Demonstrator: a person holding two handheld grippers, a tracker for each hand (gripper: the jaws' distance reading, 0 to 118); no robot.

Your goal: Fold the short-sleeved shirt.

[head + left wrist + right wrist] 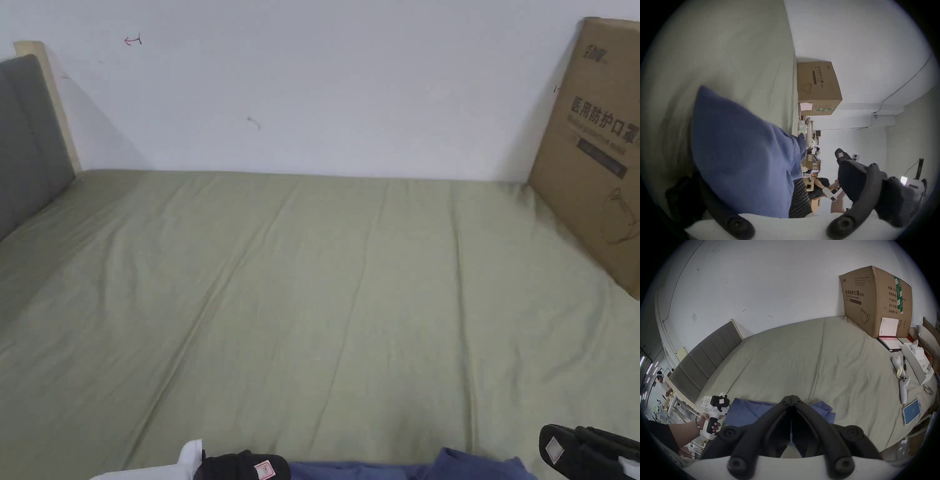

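Right gripper (791, 396) jaws pressed together, left's hidden by rumpled blue shirt (753, 410).

Green bed (325, 281) against a white wall (312, 81). Grey headboard (25, 137) at the bed's left edge; cardboard box (594, 156) at the far right corner, leaning on the wall. Blue shirt (412, 467) bunched at the near edge, between left gripper (240, 466) and right gripper (587, 451); jaw states unclear.
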